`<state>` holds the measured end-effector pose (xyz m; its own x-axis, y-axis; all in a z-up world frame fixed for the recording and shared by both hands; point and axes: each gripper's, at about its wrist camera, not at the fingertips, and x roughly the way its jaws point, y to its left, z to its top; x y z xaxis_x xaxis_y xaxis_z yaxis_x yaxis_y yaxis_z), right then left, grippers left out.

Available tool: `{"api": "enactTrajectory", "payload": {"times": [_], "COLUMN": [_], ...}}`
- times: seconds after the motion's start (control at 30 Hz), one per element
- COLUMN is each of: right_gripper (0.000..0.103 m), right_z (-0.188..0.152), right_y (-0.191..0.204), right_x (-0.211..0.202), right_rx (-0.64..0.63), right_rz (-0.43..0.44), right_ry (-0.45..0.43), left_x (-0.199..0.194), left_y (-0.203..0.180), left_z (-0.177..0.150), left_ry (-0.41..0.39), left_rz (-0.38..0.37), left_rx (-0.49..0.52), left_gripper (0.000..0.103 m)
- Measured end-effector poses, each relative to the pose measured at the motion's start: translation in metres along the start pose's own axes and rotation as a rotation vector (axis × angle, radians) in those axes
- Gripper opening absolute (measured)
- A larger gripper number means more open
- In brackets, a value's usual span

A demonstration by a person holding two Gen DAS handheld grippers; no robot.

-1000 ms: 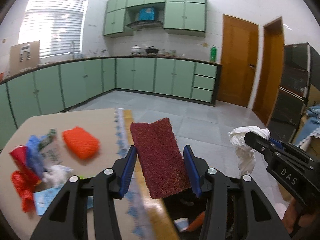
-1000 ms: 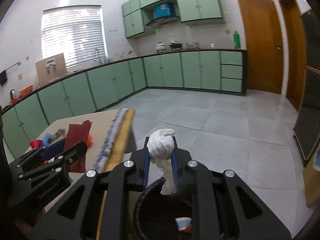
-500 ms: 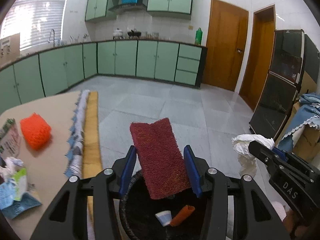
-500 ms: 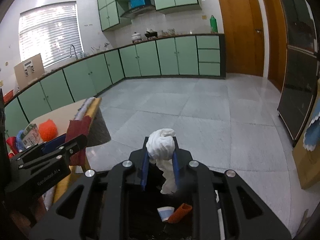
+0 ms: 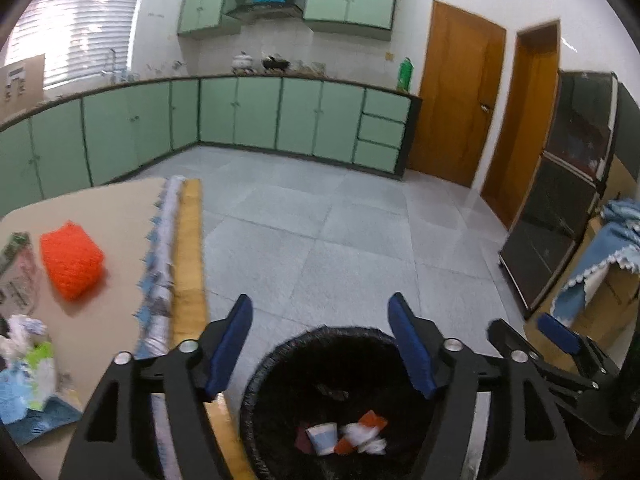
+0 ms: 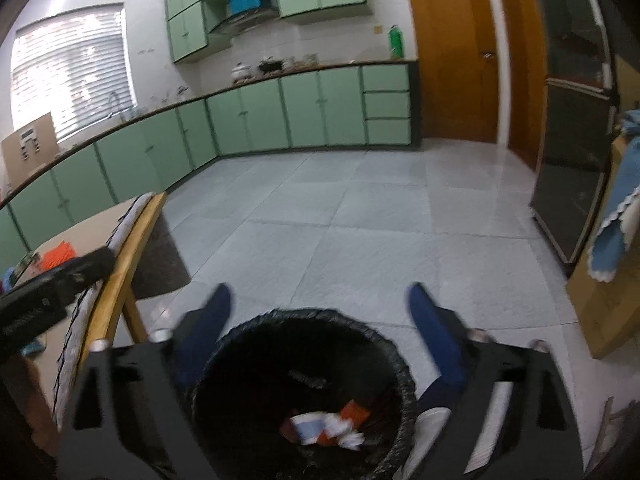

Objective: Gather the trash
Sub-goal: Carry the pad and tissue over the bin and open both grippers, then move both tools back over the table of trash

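A black-lined trash bin (image 5: pixel 256 380) stands on the floor just under both grippers. In it lie a paper cup (image 5: pixel 322 442), an orange piece (image 5: pixel 372 420), a white tissue (image 5: pixel 362 438) and a dark red pad (image 5: pixel 304 442). My left gripper (image 5: pixel 320 300) hangs over the bin's rim, its jaws opening with nothing between them. My right gripper (image 6: pixel 319 291) is over the same bin (image 6: pixel 372 336), jaws also opening and empty; it shows at the right of the left wrist view (image 5: pixel 518 322). An orange sponge (image 5: pixel 72 258) and several wrappers (image 5: pixel 28 364) lie on the table.
The table (image 5: pixel 104 216) with a wooden edge and a rolled cloth (image 5: pixel 164 256) is to the left of the bin. A dark glass cabinet (image 5: pixel 560 216) and a cardboard box under a blue cloth (image 5: pixel 600 272) stand on the right. Grey tiled floor stretches ahead to green cabinets.
Both grippers opened. The dark red pad left the left jaws and the white tissue left the right jaws; both now lie in the bin. Both grippers sank toward the bin.
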<state>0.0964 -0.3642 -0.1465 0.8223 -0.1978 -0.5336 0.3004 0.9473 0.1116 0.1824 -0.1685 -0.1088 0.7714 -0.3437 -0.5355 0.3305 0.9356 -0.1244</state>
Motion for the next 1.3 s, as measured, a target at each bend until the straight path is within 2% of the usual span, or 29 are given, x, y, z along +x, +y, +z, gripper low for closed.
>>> {"api": "enactTrajectory", "payload": {"times": [0.13, 0.3, 0.5, 0.7, 1.0, 1.3], "right_gripper": [0.098, 0.098, 0.098, 0.098, 0.098, 0.098], "right_z": [0.004, 0.015, 0.024, 0.022, 0.008, -0.015], "right_y": [0.007, 0.03, 0.078, 0.137, 0.213, 0.247], "right_x": [-0.007, -0.02, -0.034, -0.043, -0.055, -0.056], "right_rx": [-0.009, -0.023, -0.056, -0.137, -0.227, -0.278], "right_rz": [0.0, 0.069, 0.191, 0.311, 0.424, 0.437], "right_ry": [-0.023, -0.047, -0.057, -0.043, -0.016, 0.011], "left_x": [-0.022, -0.057, -0.102, -0.148, -0.182, -0.181], "left_y": [0.016, 0.049, 0.104, 0.165, 0.226, 0.253], "left_z": [0.007, 0.011, 0.008, -0.006, -0.039, -0.072], "left_ry": [-0.049, -0.094, -0.127, -0.145, -0.114, -0.052], "left_rz": [0.042, 0.107, 0.232, 0.395, 0.55, 0.588], "left_rx": [-0.003, -0.028, -0.072, -0.13, -0.197, -0.23], "left_gripper": [0.08, 0.086, 0.087, 0.087, 0.087, 0.087]}}
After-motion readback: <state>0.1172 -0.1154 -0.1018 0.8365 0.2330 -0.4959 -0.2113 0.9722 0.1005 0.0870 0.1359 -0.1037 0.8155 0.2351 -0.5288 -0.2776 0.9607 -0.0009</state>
